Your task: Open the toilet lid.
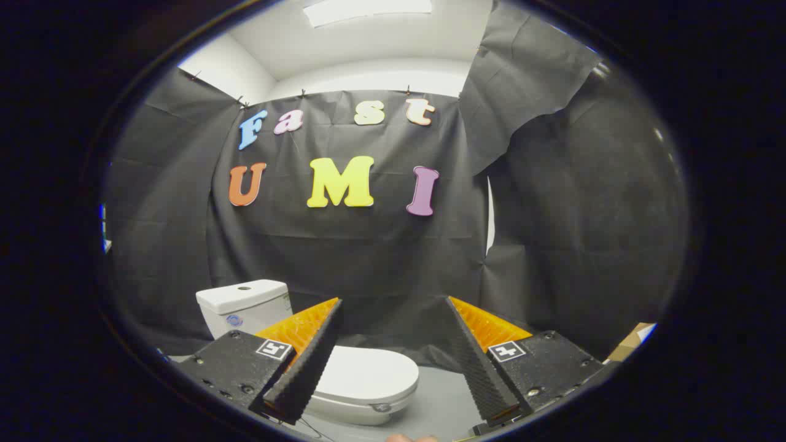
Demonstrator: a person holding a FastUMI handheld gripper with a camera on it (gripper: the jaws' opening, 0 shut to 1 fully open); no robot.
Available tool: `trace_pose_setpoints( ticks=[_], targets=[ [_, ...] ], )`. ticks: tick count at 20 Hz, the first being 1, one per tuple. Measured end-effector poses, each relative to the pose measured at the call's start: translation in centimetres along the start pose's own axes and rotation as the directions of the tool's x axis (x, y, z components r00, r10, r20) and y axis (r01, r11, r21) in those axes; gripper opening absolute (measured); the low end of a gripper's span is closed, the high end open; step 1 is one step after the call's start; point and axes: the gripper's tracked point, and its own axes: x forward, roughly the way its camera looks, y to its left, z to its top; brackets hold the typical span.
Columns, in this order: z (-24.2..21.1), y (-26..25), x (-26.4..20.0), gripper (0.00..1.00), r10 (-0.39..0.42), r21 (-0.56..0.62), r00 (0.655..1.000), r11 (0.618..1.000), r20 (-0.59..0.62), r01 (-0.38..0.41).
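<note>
A white toilet (319, 368) stands beyond the fingers, its cistern (244, 305) behind the left finger. The toilet lid (367, 375) lies closed, between and below them. The gripper (393, 350) is spread wide, grasping nothing.

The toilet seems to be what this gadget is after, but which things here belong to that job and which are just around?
Belongs to the job:
- toilet lid, shut flat, low down beyond the fingers
- toilet tank, behind it
- gripper, fingers spread wide, holding nothing

Just around:
- black cloth wall
- cardboard box, off to the right
- grey floor
</note>
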Motion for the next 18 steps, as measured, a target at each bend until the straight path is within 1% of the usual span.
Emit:
trace_pose_setpoints(
  ticks=[7, 12, 18],
  targets=[
    [0.48, -0.23, 0.26, 1.0, -0.007, 0.014, 1.0, 1.0, 0.002, 0.007],
    [0.31, -0.01, -0.15, 1.0, -0.002, -0.001, 1.0, 1.0, -0.011, 0.002],
    [-0.15, 0.1, -0.03, 1.0, -0.002, 0.015, 1.0, 1.0, -0.03, 0.002]
  ],
)
